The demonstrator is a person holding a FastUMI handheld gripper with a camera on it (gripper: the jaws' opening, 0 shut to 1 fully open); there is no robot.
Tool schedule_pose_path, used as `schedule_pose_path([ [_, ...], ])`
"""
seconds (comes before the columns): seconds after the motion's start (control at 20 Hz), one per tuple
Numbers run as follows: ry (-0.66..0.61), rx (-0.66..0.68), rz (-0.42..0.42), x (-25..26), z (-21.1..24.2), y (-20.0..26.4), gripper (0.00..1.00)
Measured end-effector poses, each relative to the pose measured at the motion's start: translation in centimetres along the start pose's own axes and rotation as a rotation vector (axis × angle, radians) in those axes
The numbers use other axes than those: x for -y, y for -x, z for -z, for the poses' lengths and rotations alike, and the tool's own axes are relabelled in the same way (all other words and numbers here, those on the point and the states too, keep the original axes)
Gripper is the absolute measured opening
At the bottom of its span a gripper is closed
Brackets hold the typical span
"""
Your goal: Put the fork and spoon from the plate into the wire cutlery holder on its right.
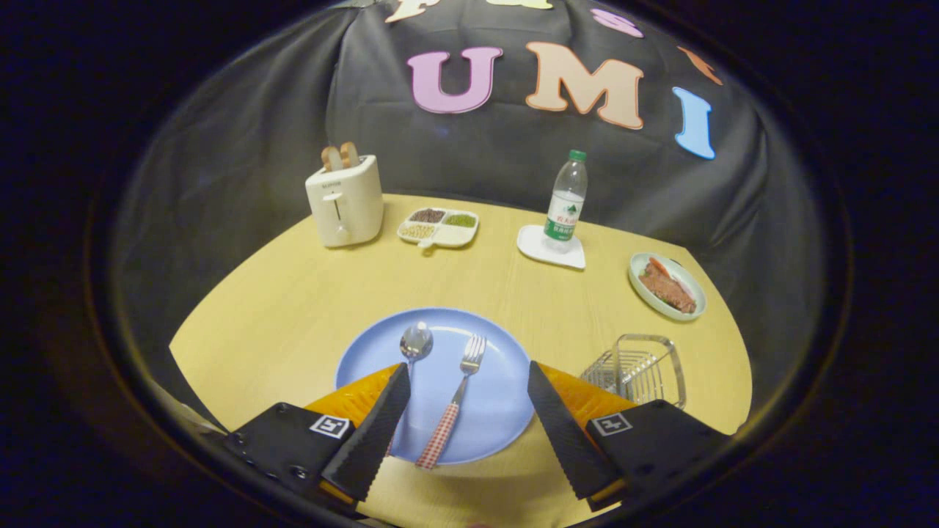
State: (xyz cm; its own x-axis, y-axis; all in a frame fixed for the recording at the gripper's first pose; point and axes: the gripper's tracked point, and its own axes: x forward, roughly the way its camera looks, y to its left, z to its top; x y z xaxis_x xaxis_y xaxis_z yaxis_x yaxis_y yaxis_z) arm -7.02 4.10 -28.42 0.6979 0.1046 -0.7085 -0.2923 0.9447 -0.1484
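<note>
The fork (456, 400) lies on the blue plate (506, 411), tines pointing away from the gripper, its red-and-white checked handle reaching toward the plate's near rim. The spoon (414, 346) lies beside it on the same plate, to the fork's left, bowl facing up; its handle runs behind the left finger and is mostly hidden. The two utensils lie roughly parallel and do not touch.

The gripper (467, 381) hangs above the near side of the plate with its fingers spread wide and nothing held. The fork lies between the fingers; the spoon bowl sits just ahead of the left fingertip.

The wire cutlery holder (640, 367) stands on the wooden table (293, 308) just right of the plate, beyond the right finger.

Farther back on the table:
- a white toaster (345, 202) with two bread slices standing in its slots;
- a divided dish (439, 226) holding grains;
- a water bottle (565, 202) upright on a white coaster (539, 253);
- a small plate of food (667, 286), well right of the bottle.
</note>
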Motion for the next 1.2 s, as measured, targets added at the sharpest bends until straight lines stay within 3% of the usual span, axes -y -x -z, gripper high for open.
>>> schedule_pose_path([
  [0.45, 0.032, -0.12, -0.015, -0.6, 4.4, -2.2, 0.97],
  [1.05, 0.07, -0.199, 0.013, -0.5, 6.7, -3.2, 0.31],
  [1.2, 0.072, -0.2, 0.045, 0.3, 6.7, -3.0, 0.23],
])
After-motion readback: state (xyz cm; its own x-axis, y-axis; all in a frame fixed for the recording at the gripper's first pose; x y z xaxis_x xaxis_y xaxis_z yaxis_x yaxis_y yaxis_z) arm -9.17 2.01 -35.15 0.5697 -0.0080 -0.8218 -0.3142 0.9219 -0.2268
